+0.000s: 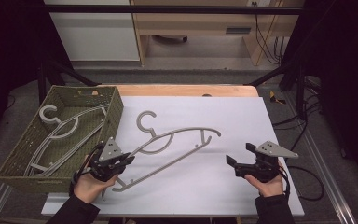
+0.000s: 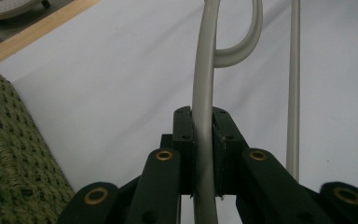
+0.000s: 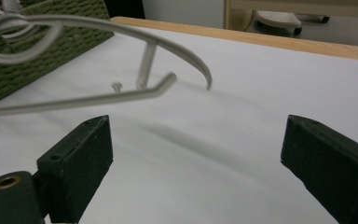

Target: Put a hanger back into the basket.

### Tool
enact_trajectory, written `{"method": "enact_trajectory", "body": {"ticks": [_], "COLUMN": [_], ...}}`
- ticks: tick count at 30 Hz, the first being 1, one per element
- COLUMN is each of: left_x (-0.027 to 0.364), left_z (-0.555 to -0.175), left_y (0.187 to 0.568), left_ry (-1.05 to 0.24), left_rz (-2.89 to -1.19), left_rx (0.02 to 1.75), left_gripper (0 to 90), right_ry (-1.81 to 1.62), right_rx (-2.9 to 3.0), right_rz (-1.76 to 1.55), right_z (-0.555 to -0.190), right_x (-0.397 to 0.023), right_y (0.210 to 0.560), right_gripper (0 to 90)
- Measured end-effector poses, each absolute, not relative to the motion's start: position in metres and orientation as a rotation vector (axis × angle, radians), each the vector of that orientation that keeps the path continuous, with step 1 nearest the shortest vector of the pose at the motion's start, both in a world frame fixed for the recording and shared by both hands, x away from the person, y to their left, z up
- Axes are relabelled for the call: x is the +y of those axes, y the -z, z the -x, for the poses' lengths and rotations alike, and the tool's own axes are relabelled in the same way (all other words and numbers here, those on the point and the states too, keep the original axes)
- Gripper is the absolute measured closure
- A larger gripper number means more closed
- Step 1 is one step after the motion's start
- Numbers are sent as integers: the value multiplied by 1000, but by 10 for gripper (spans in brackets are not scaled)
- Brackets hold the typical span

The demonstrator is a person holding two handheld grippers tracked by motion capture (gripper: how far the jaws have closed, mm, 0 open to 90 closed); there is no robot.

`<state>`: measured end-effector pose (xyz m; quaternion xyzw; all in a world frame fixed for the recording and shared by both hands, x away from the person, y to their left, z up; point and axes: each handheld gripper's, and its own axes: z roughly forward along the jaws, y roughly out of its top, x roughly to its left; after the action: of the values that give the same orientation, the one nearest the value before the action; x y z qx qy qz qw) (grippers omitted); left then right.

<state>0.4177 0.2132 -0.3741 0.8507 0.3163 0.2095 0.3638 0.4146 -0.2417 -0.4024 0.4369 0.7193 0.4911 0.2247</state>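
A grey plastic hanger (image 1: 177,140) lies slanted over the white board, its hook toward the far left, and casts a shadow beneath its right end. My left gripper (image 1: 128,161) is shut on the hanger's lower left arm. In the left gripper view the jaws (image 2: 203,121) pinch the curved grey bar (image 2: 204,70) between their pads. My right gripper (image 1: 240,153) is open to the right of the hanger, apart from it. The right gripper view shows nothing between its jaws (image 3: 196,140), with the hanger's end (image 3: 121,95) farther off.
A green woven basket (image 1: 116,109) stands at the left and holds another grey hanger (image 1: 60,130). The white board (image 1: 242,116) covers a wooden table (image 1: 182,89). Cables and furniture legs lie on the floor beyond.
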Motion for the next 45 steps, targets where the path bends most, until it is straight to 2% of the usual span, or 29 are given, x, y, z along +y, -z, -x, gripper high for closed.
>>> {"method": "enact_trajectory", "body": {"ticks": [4,28,45], "left_x": [219,276,331], "left_z": [-415,-407,-430], "left_y": [366,311,274], "left_ry": [-553,-633,-755], "left_rz": [-2171,-1970,-1932], "left_rx": [822,893,980], "left_gripper": [820,820,820], "right_ry": [-1321,-1299,-1311], "right_rx": [1966,1922,1945], "right_rz": [-1240,-1260,-1235], "right_z": [-415,-416,-415], "right_x": [-250,-263,-260], "right_y": [405,410,409], "right_gripper": [47,9,9]}}
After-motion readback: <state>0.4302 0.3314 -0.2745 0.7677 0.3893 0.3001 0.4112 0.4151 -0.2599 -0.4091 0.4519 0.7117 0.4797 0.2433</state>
